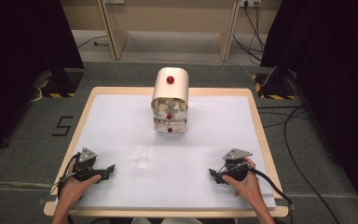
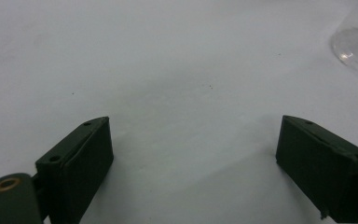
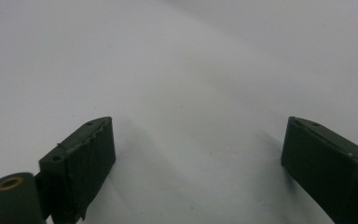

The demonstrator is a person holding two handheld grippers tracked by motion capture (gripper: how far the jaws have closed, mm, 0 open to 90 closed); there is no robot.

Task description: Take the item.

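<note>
Here both the left gripper (image 1: 108,171) and the right gripper (image 1: 213,174) rest on the table (image 1: 121,116), jaws spread wide and empty; the glass (image 1: 139,153) stands near the left one.

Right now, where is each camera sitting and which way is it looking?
High view: above the person's side, looking forward and down on the table; both hands, left gripper and right gripper show, also a clear cup and a drawer box.
Left gripper view: rides the left gripper, looking along its open jaws at the white tabletop.
Right gripper view: rides the right gripper, open jaws over bare tabletop.
Shared: the clear cup shows in the high and left gripper views.
</note>
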